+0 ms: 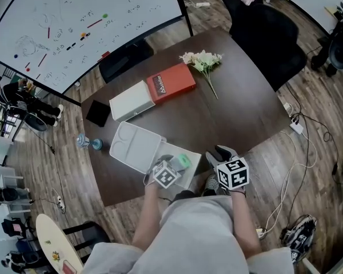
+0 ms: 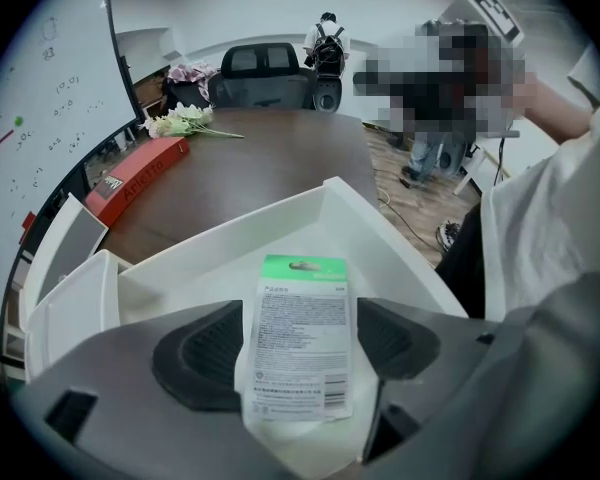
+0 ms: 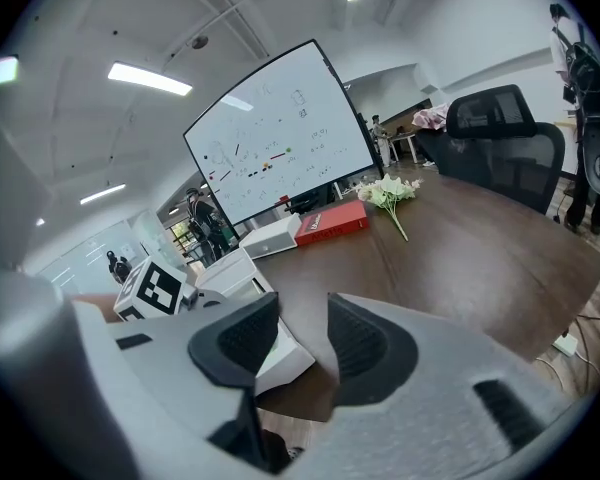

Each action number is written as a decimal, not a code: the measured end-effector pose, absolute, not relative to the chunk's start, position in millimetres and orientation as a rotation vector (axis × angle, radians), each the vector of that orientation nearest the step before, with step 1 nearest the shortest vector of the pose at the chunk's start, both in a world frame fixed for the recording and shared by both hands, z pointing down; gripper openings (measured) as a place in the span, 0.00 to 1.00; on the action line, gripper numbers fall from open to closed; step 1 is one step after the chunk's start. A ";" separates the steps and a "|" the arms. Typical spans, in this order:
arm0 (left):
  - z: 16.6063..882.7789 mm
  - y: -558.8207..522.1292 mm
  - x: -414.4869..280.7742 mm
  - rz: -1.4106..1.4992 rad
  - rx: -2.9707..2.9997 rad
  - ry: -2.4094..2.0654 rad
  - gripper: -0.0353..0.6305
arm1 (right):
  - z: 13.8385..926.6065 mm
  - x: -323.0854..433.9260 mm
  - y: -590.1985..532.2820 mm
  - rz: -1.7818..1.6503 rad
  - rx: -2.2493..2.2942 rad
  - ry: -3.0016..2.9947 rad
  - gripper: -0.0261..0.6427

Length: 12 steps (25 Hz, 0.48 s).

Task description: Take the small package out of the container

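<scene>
In the white container (image 2: 380, 230), the small package (image 2: 302, 353) lay between the left gripper's (image 2: 300, 313) wide-open jaws, ungripped, its long axis along them, while the right gripper (image 3: 295, 343) hung empty, part-open, farther off.

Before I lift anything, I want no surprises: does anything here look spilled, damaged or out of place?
Nothing stands out. The small package lies in the white container, intact; only the flowers lie loose on the table.

I see head view steeply down over desk (image 1: 240, 107). Left gripper view close above white container (image 2: 380, 230), right gripper view across desk toward whiteboard (image 3: 280, 128). All share container.
</scene>
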State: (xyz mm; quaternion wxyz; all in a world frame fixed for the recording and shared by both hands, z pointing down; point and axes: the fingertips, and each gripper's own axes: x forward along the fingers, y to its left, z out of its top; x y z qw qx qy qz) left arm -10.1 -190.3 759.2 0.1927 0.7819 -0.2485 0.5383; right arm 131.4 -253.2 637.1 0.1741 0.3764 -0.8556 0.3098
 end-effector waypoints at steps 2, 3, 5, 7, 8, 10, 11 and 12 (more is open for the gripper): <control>762.8 -189.6 -10.3 1.527 2.186 -0.675 0.55 | 639.1 136.2 -253.6 0.888 1.080 -2.416 0.27; 764.6 -189.8 -9.9 1.534 2.183 -0.666 0.55 | 639.9 139.0 -254.0 0.893 1.088 -2.412 0.27; 769.4 -189.3 -10.4 1.553 2.173 -0.652 0.55 | 641.4 144.0 -254.6 0.900 1.102 -2.404 0.27; 773.5 -187.6 -11.5 1.584 2.163 -0.640 0.55 | 643.0 147.7 -254.9 0.907 1.115 -2.396 0.27; 775.1 -187.0 -11.3 1.599 2.163 -0.637 0.55 | 644.0 149.3 -254.9 0.910 1.119 -2.391 0.26; 776.9 -186.5 -9.1 1.624 2.165 -0.634 0.55 | 645.8 152.2 -254.9 0.914 1.122 -2.386 0.26; 777.3 -186.4 -7.6 1.630 2.166 -0.635 0.55 | 646.4 153.2 -254.9 0.913 1.121 -2.385 0.26; 778.2 -186.5 -6.8 1.631 2.166 -0.640 0.55 | 646.6 153.8 -254.7 0.912 1.119 -2.386 0.26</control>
